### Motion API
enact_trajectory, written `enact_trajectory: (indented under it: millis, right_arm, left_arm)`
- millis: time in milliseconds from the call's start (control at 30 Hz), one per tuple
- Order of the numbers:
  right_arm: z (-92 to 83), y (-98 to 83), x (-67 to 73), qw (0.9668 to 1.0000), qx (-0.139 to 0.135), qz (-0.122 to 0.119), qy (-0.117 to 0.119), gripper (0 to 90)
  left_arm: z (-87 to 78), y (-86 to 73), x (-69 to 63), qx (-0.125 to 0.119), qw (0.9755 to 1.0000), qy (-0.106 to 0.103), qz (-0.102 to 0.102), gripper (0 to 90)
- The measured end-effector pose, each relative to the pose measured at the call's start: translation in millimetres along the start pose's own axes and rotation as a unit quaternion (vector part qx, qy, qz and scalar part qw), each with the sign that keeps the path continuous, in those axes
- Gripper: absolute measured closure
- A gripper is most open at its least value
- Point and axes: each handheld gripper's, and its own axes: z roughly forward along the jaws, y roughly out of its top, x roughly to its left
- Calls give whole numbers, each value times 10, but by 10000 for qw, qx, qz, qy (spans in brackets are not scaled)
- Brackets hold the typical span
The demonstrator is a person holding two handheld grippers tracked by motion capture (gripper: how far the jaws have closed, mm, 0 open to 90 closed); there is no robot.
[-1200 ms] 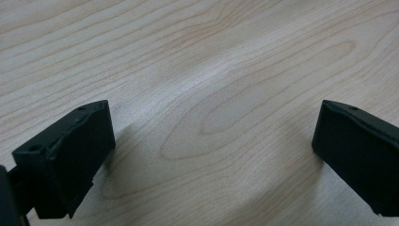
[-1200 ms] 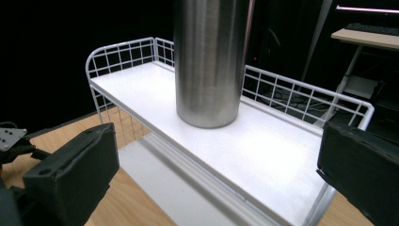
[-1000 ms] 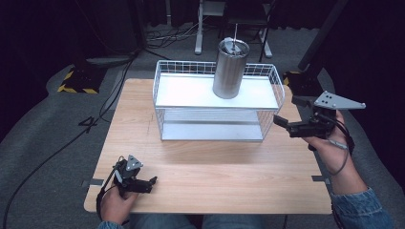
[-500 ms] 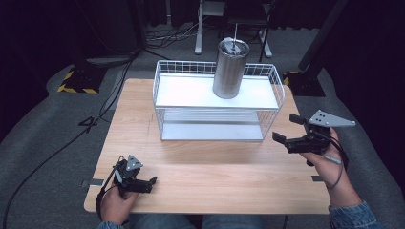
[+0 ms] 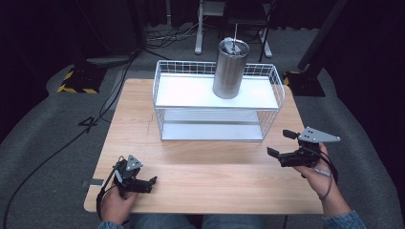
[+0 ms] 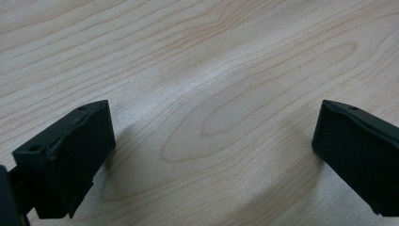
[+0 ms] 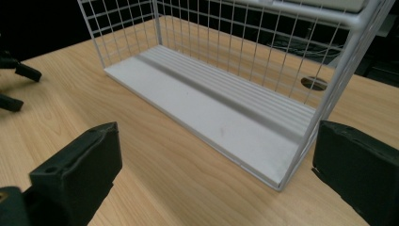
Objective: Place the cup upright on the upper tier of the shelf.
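At the near left corner of the wooden table (image 5: 205, 167), the person's left hand (image 5: 114, 202) rests with the left gripper (image 5: 152, 183) lying low on the boards, its jaws pointing toward the middle of the table. In the left gripper view the two black jaws stand wide apart with only bare wood grain between them, so this gripper is released and grasps nothing. Farther along, toward the far half of the table, stands a white wire rack (image 5: 217, 107) with two levels: a white upper shelf and a ribbed white lower shelf (image 7: 221, 117) close to the tabletop. On the upper shelf, right of its middle, a steel tumbler (image 5: 230, 69) stands upright with a thin straw rising from its lid; it is well apart from both grippers. At the right, the right hand (image 5: 317, 171) holds the right gripper (image 5: 279, 145) just above the table, near the rack's front right corner but not touching it, with the grey three-cornered plate (image 5: 319, 136) on top. Its jaws point left across the table. In the right gripper view they are spread, with the rack's lower shelf and corner post seen between them at a distance; they have just been closing a little, yet nothing lies between them and they grasp nothing.
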Motion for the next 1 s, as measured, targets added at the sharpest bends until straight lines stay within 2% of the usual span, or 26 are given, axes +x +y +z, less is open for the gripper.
enact_trajectory:
  millis: [233,567,1000]
  right_arm:
    - [100,-247,16,9997,233,114,4,33]
    - [246,-561,50,9977,667,134,-47,61]
    - [363,-799,92,9944,1050,79,-80,106]
  left_arm:
    - [1,0,1,-4,10000,0,7,2]
    - [1,0,1,-6,10000,-1,5,2]
    - [1,0,1,-3,10000,-2,6,2]
